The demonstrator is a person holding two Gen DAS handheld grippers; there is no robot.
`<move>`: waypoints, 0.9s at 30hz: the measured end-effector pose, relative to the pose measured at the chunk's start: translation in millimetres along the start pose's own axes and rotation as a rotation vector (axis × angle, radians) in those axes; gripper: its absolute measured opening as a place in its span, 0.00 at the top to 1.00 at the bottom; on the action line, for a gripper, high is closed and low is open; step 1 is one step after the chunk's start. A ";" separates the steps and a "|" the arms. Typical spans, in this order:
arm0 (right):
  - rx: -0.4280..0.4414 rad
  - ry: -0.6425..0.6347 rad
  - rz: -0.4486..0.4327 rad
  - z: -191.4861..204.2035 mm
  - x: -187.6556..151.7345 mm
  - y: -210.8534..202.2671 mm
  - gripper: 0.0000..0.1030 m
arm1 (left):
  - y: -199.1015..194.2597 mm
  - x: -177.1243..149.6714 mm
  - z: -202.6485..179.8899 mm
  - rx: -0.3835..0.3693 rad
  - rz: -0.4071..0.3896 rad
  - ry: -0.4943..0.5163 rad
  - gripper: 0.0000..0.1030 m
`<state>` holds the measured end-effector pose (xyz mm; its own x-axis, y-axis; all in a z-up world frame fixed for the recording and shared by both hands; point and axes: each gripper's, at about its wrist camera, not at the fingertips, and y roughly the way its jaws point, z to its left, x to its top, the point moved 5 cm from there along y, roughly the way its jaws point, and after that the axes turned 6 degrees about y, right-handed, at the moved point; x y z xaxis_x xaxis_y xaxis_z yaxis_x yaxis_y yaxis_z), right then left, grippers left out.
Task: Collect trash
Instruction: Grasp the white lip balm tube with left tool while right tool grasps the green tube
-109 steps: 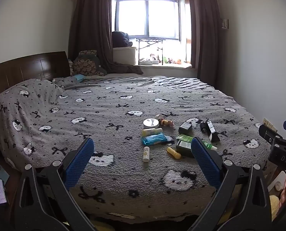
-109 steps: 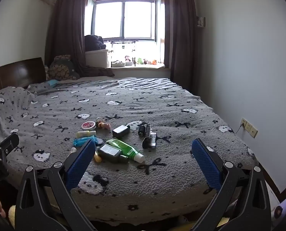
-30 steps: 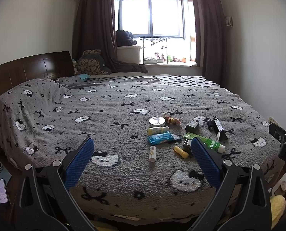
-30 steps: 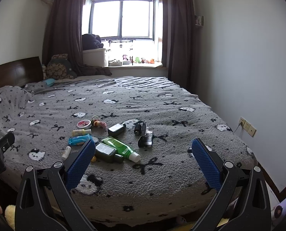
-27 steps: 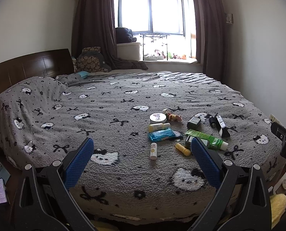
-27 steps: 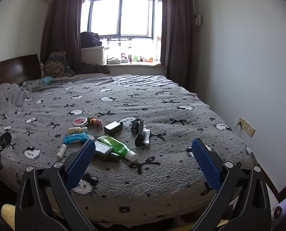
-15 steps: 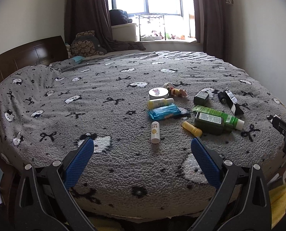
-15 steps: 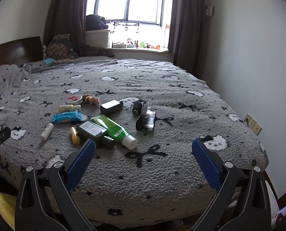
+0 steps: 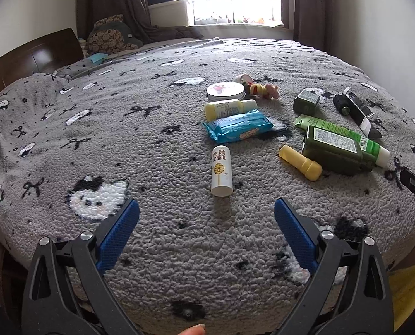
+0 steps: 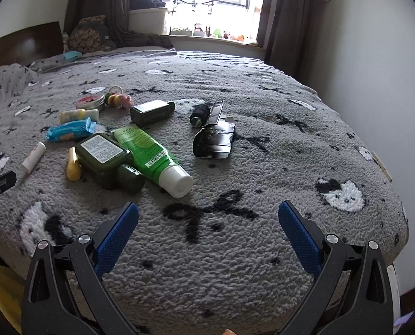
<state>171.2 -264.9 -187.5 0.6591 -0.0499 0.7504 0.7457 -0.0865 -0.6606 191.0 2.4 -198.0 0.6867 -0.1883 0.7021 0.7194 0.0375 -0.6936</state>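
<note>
The left gripper [image 9: 206, 212] has its blue fingers [image 9: 118, 234] spread wide over the near edge of the bed, with nothing between them, though its jaws have just been closing a little. The right gripper [image 10: 207, 215] also stands spread wide and empty above the near edge, toward the bed's right side.

The bed [image 9: 95, 117] carries a grey fleece blanket [image 10: 291, 106] with white cat faces and black bows. A scatter of small things lies on its near half, ahead of both grippers. The light green tube [image 10: 148, 150] with a white cap lies slanted, touching the dark green bottle [image 10: 107, 159] at its left. A blue wipes packet [image 9: 238, 127] lies toward the middle, with a pale yellow tube [image 9: 229, 107] just behind it and a round tin [image 9: 225, 90] beyond that. A black foil pouch [image 10: 214, 141] lies to the right of the green tube, and a black spool or small bottle [image 10: 199, 114], hard to make out, sits just behind it. A small dark green box [image 10: 151, 111] lies between the tin and the pouch. A white lip-balm stick [image 9: 221, 170] lies straight ahead of the left gripper, apart from the rest. A short yellow stick [image 9: 300, 162] touches the dark green bottle. A small beaded toy [image 9: 260, 89] rests beside the tin.
</note>
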 end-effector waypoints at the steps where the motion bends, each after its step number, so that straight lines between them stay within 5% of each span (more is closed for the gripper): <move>1: 0.007 -0.001 0.013 0.1 -0.1 5.8 0.04 | 6.8 -0.1 -1.2 -0.007 0.015 -0.003 0.15; 7: 0.042 -0.028 0.063 5.7 4.6 39.1 0.18 | 32.8 5.3 -5.4 -0.061 0.046 -0.030 0.16; 16: 0.146 -0.076 0.084 29.2 16.6 66.2 0.26 | 63.5 17.8 -1.4 -0.097 0.070 -0.042 0.34; 23: 0.182 -0.146 0.093 50.1 25.6 77.6 0.38 | 70.7 26.4 0.6 -0.118 0.065 -0.038 0.59; 27: 0.186 -0.156 0.103 53.5 25.7 79.3 0.49 | 69.7 27.9 1.8 -0.127 0.059 -0.038 0.82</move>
<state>252.5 -219.9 -221.6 0.7289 0.1064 0.6763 0.6693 0.0965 -0.7367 260.5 1.5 -226.4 0.7330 -0.1516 0.6631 0.6600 -0.0772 -0.7473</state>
